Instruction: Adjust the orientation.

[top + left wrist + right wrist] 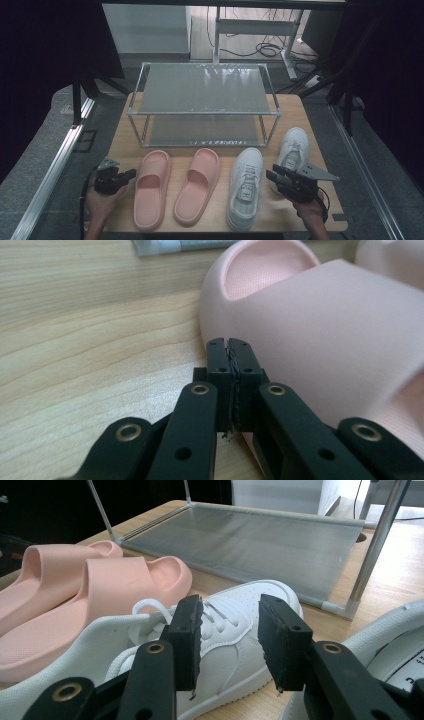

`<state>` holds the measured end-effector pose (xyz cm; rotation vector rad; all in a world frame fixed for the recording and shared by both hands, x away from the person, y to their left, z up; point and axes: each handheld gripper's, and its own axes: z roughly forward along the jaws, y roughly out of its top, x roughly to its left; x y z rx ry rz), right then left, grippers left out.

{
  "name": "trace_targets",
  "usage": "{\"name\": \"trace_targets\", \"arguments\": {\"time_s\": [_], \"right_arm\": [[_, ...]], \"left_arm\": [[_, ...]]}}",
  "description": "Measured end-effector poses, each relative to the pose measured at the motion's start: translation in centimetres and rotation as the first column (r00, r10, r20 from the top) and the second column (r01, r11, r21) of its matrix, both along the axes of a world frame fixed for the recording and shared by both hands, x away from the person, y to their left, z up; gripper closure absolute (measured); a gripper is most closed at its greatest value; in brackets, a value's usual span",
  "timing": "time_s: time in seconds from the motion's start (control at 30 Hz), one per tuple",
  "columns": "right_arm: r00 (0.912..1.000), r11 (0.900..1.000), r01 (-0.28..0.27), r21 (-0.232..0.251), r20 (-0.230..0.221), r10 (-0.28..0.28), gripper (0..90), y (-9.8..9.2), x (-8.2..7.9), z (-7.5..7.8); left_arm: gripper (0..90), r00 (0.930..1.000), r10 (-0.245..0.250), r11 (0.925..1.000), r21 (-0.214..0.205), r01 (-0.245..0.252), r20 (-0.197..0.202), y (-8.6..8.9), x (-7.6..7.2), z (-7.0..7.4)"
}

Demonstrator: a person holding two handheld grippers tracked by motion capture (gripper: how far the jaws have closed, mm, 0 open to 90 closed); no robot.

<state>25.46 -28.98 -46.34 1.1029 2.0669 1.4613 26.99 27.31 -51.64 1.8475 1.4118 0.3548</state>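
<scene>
Slippers: two, pink, side by side on the wooden table (120, 145), toes toward the rack; left slipper (151, 187), right slipper (198, 184).
Sneakers: two, white; left sneaker (245, 187) beside the right slipper, right sneaker (292, 150) set further back, near the rack's right leg.
Rack: one, metal frame with two grey shelves (202, 102), standing at the far half of the table behind all four shoes; both shelves bare.
Left gripper (129, 174): one, at the table's left edge, just beside the outer side of the left slipper; jaws pressed together with nothing between them.
Right gripper (271, 174): one, between the two sneakers, above the table; jaws stand wide, holding nothing.
In the way: the left sneaker's toe lies straight ahead of the right gripper's jaws in the right gripper view.
</scene>
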Motion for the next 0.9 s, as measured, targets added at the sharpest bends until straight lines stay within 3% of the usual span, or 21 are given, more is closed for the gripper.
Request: {"name": "trace_targets", "arguments": {"time_s": [0.5,0.63,0.9], "right_arm": [[1.0000,1.0000,0.002,0.000,0.004,-0.002,60.9,0.1,-0.2,0.1],[1.0000,1.0000,-0.001,0.000,0.007,0.001,60.9,0.1,-0.2,0.2],[0.9999,1.0000,0.009,0.002,0.006,-0.009,60.8,-0.1,-0.2,0.2]], "left_arm": [[89.1,0.9962,-0.018,0.9993,-0.030,0.021,0.085,0.3,-5.2,2.1],[89.2,0.9958,-0.035,0.9984,-0.040,0.039,0.085,-0.1,-6.2,2.2],[89.2,0.9956,-0.069,0.9962,-0.048,0.072,0.064,-1.2,-6.8,1.6]]}}
